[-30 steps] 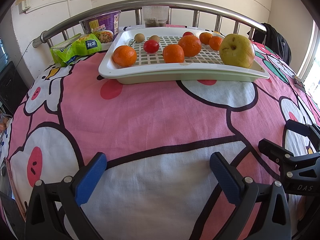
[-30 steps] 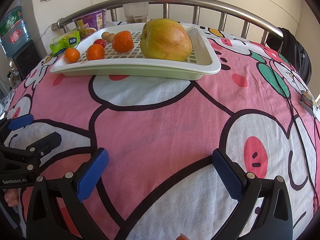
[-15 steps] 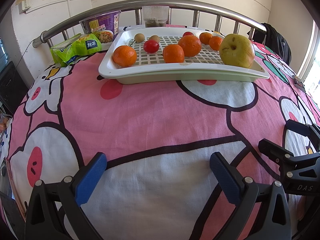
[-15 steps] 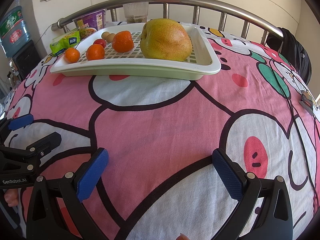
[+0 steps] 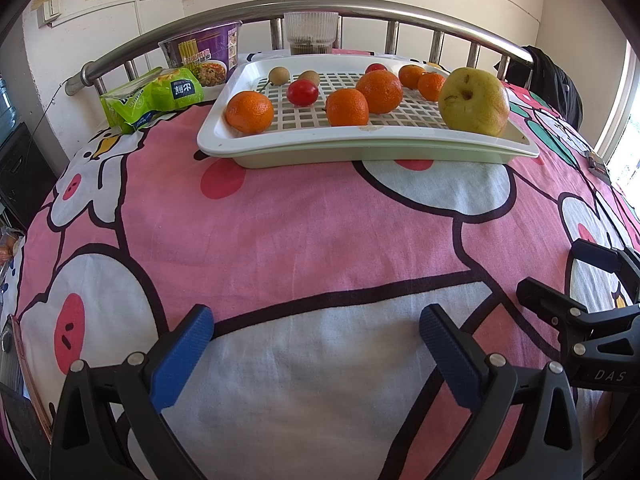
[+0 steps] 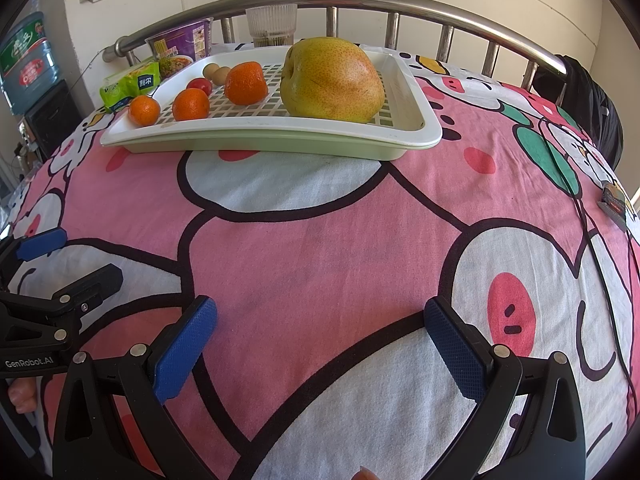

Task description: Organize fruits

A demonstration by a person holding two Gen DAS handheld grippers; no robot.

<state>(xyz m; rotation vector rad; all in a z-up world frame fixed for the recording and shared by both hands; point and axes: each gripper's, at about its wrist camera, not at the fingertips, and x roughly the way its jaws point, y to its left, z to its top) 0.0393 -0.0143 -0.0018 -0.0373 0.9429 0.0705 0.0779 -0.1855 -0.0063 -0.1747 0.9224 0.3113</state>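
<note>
Two grippers low over pink cartoon bedsheet (image 5: 320, 232), both with jaws spread wide, nothing between the blue pads. Left gripper (image 5: 316, 340) and right gripper (image 6: 320, 336) side by side, well apart from the fruit. White slotted tray (image 5: 360, 142) far across the sheet near a metal bed rail (image 5: 400, 10). On tray: large yellow-green pear (image 5: 474, 102) at right end, five oranges, nearest at left (image 5: 249, 111), one red tomato (image 5: 302, 92), two small brown fruits behind. Green snack packet (image 5: 154, 94) and purple noodle bowl (image 5: 202, 56) left of tray.
</note>
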